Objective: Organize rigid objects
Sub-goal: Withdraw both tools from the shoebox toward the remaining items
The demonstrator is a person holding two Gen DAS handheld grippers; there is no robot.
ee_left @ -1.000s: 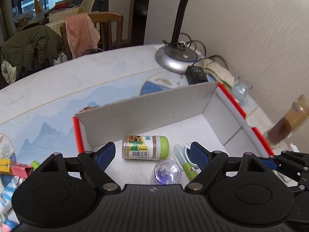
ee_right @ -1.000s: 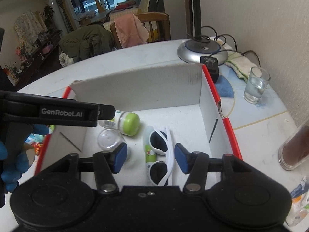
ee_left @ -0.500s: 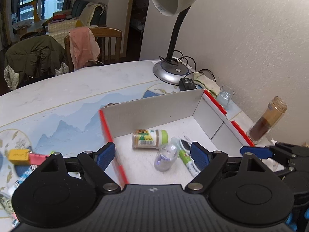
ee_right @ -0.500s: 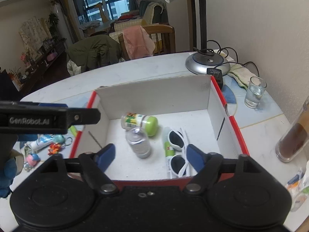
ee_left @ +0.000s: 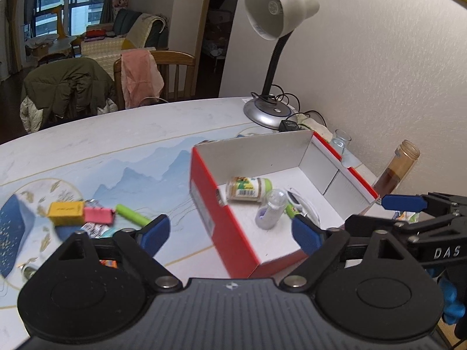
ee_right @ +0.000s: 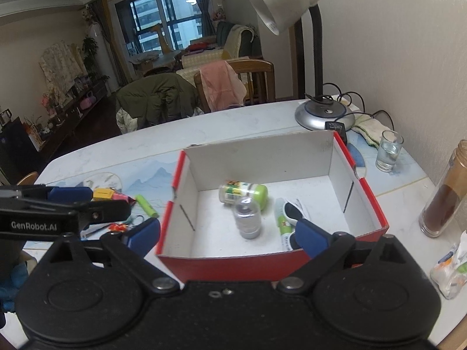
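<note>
A red cardboard box [ee_right: 366, 192] with a white inside sits on the table; it also shows in the left wrist view [ee_left: 216, 218]. In it lie a green-capped jar [ee_right: 243, 193], a clear capsule [ee_right: 247, 218], a green tube [ee_right: 282, 224] and white sunglasses [ee_right: 293, 213]. Loose items lie left of the box: a yellow block [ee_left: 64, 212], a pink block [ee_left: 98, 215], a green marker [ee_left: 131, 215]. My left gripper [ee_left: 230, 234] is open and empty, above the box's near-left corner. My right gripper [ee_right: 229, 237] is open and empty, over the box's near wall.
A desk lamp [ee_right: 321, 113] stands behind the box, with a power adapter [ee_right: 335, 127]. A glass of water [ee_right: 388, 154], a tall brown jar [ee_right: 446, 198] and a crumpled packet [ee_right: 451, 265] stand right of the box. A blue box [ee_left: 11, 230] lies at far left.
Both grippers have pulled back and up out of the box. The right gripper's jaws have opened wider. The left view has swung left, bringing the loose items into sight.
</note>
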